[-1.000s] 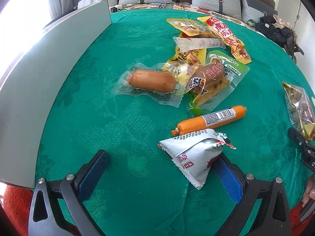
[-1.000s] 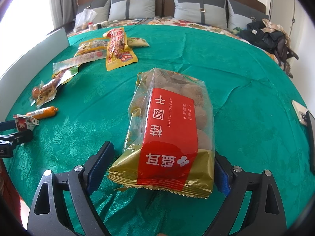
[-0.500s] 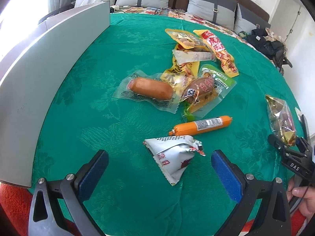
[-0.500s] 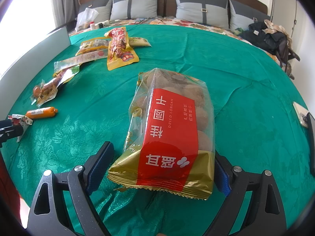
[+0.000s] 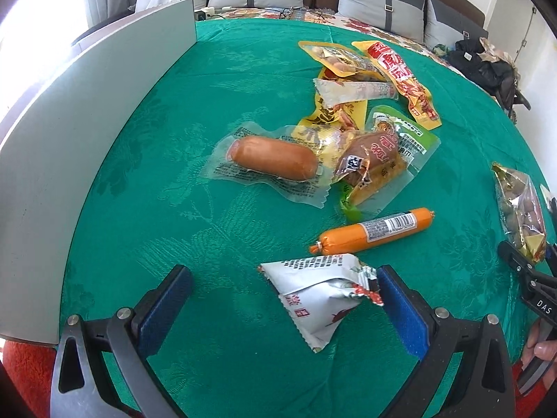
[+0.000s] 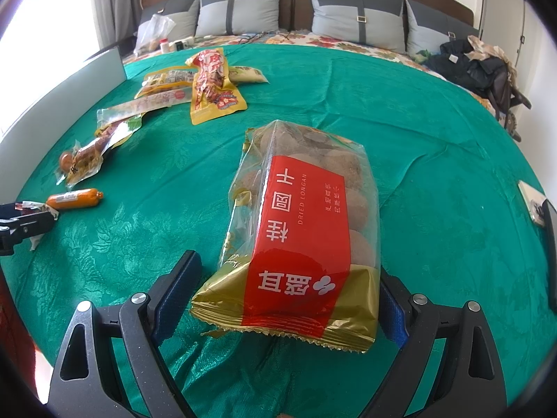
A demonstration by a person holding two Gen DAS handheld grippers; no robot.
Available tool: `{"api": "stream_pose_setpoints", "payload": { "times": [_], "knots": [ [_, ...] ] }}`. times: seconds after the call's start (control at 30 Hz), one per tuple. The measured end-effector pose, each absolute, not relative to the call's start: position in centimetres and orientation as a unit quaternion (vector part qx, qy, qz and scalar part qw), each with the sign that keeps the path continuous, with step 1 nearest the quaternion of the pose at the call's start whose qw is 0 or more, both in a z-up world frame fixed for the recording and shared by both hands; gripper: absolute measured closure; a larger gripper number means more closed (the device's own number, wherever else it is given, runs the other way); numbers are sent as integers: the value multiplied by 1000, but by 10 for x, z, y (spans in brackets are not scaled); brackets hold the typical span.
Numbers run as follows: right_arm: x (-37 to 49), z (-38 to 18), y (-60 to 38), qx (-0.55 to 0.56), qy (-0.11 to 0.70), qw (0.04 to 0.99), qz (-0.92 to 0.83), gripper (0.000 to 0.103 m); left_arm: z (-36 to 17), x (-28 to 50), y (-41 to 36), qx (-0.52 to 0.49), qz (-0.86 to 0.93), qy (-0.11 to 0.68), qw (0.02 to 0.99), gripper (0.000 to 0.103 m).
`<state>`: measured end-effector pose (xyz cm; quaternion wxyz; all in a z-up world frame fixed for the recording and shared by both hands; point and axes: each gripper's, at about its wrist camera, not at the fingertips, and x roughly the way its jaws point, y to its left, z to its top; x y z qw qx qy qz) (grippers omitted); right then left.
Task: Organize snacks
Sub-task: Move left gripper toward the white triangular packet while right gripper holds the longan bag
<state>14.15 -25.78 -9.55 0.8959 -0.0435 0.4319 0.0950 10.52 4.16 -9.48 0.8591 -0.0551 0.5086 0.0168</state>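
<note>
Moved back in on the silver triangular packet (image 5: 323, 299) since half a second ago: left gripper (image 5: 285, 306) closer and lower now, packet filling more of the gap, its crimped end touching the right pad (image 5: 400, 313), left pad well apart from it. Spread wide, clamped on nothing. Packet flat on the green tablecloth (image 5: 209, 87), near its front edge, with the orange sausage stick (image 5: 376, 231) just beyond. Farther toward the middle, a clear-wrapped sausage (image 5: 271, 156) beside a heap of yellow and green pouches (image 5: 365, 132); grey board (image 5: 87, 132) standing along the left edge.

Unchanged on the other side: right gripper (image 6: 289, 299) apart, straddling the gold end of the dried longan bag (image 6: 306, 230), right pad against the bag's corner, left pad just beside it; whether actually squeezing, cannot tell. Bag lying lengthwise toward the right front edge of the cloth.
</note>
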Motion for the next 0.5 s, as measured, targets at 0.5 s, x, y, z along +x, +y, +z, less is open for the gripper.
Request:
{"api": "stream_pose_setpoints", "payload": {
  "times": [0.5],
  "knots": [
    [141,-96,-258,-43,431,896,95,10,-83,92,59,-73,-16,498,864,0]
  ]
}}
